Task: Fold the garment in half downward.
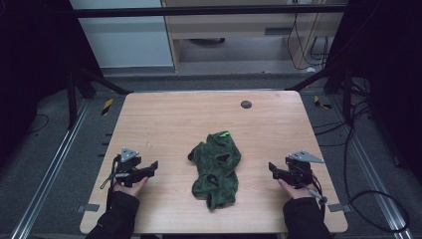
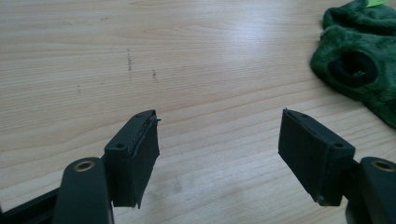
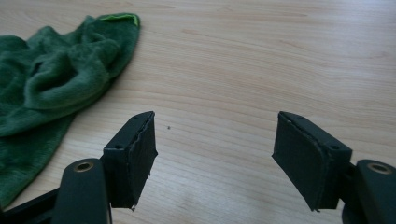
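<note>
Green fleece garment (image 1: pixel 216 167) lies crumpled at the lower middle of the high view, on a pale wood desk (image 1: pixel 174 119).

The left tool (image 1: pixel 152 168) rests low on the desk at the lower left of that view, the right tool (image 1: pixel 272 168) at the lower right, both well apart from the garment between them and pointing in toward it. Each stands wide open with bare wood between its black jaws and nothing held. In the left gripper view the garment (image 2: pixel 359 60) sits at the upper right; in the right gripper view the garment (image 3: pixel 56 79) fills the upper left, a bright green tag (image 3: pixel 122 17) at its far edge. A small dark round disc (image 1: pixel 246 104) lies on the desk near its far edge.
</note>
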Demonstrator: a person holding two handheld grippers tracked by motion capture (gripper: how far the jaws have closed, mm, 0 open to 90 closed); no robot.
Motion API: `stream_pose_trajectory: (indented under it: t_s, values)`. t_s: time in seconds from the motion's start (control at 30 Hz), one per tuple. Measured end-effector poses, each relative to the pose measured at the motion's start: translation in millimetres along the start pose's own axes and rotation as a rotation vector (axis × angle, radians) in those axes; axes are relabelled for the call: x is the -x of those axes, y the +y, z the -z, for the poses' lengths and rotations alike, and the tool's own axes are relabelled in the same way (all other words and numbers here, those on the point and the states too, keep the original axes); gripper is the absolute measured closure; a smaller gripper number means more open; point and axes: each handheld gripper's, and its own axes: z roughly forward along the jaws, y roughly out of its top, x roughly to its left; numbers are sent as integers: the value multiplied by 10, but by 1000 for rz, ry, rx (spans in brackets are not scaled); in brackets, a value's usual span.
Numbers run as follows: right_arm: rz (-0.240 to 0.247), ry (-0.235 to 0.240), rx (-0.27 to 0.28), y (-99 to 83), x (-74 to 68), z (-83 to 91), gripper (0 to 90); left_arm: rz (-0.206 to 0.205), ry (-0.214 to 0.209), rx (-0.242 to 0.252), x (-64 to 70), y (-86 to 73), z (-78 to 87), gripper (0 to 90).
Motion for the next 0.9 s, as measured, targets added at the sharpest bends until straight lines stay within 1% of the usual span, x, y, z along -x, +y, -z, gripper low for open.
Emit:
stream_pose_trajectory:
  t_s: [0.03, 0.07, 0.13, 0.17, 0.2, 0.23, 0.27, 0.3, 0.33, 0.37, 0.4, 0.43, 0.47, 0.5, 0.53, 0.57, 0.6, 0.7, 0.73, 0.77, 0.8, 0.83, 0.87, 0.9]
  values:
    - [1, 7, 3, 3, -4, 3, 304, 0, -11, -3, 13, 8, 10, 287]
    - [20, 12, 5, 10, -17, 9, 321, -1, -26, 1, 31, 15, 17, 310]
    - [18, 12, 2, 14, -29, 15, 323, -9, -39, 1, 61, 23, 28, 315]
    - [21, 23, 2, 23, -48, 17, 331, -19, -56, -4, 99, 28, 30, 324]
    - [15, 40, -8, 27, -58, 13, 335, -19, -56, -4, 99, 28, 30, 330]
    - [15, 40, -8, 27, -58, 13, 335, -22, -63, -4, 120, 30, 28, 330]
    - [25, 55, -11, 35, -82, 10, 345, -28, -72, -8, 136, 35, 25, 343]
    - [25, 55, -11, 35, -82, 10, 355, -35, -82, -10, 151, 40, 21, 343]
    - [39, 63, -16, 64, -112, 5, 361, -44, -94, -10, 174, 61, 21, 363]
    - [39, 63, -16, 64, -112, 5, 361, -44, -94, -10, 174, 61, 21, 370]
    - [50, 66, -11, 83, -125, 4, 366, -46, -102, -6, 181, 76, 26, 370]
    - [49, 75, 0, 124, -159, 4, 377, -44, -110, -2, 186, 83, 26, 394]
    - [55, 82, 1, 145, -169, -3, 381, -62, -109, -1, 197, 109, 29, 401]
    - [55, 82, 1, 145, -169, -3, 381, -62, -109, -1, 197, 109, 29, 409]
    - [50, 94, 2, 164, -183, -7, 389, -67, -106, 5, 203, 120, 34, 409]
    - [58, 98, 2, 180, -189, -18, 398, -74, -103, 7, 205, 134, 39, 419]
    - [61, 110, -1, 212, -207, -35, 414, -74, -108, 11, 206, 166, 50, 436]
    - [68, 111, -5, 250, -218, -47, 424, -71, -116, 14, 209, 206, 59, 467]
    - [68, 111, -3, 273, -225, -50, 427, -73, -122, 13, 212, 228, 61, 467]
    - [56, 123, 1, 321, -235, -47, 438, -78, -131, 12, 226, 270, 52, 481]
    - [52, 127, 5, 345, -237, -46, 440, -78, -131, 12, 226, 270, 52, 487]
    - [52, 127, 5, 345, -237, -46, 440, -79, -137, 11, 236, 290, 42, 487]
    - [64, 118, 12, 393, -240, -47, 445, -85, -138, 13, 252, 324, 16, 495]
    - [64, 118, 12, 393, -240, -47, 445, -85, -138, 13, 252, 324, 16, 496]
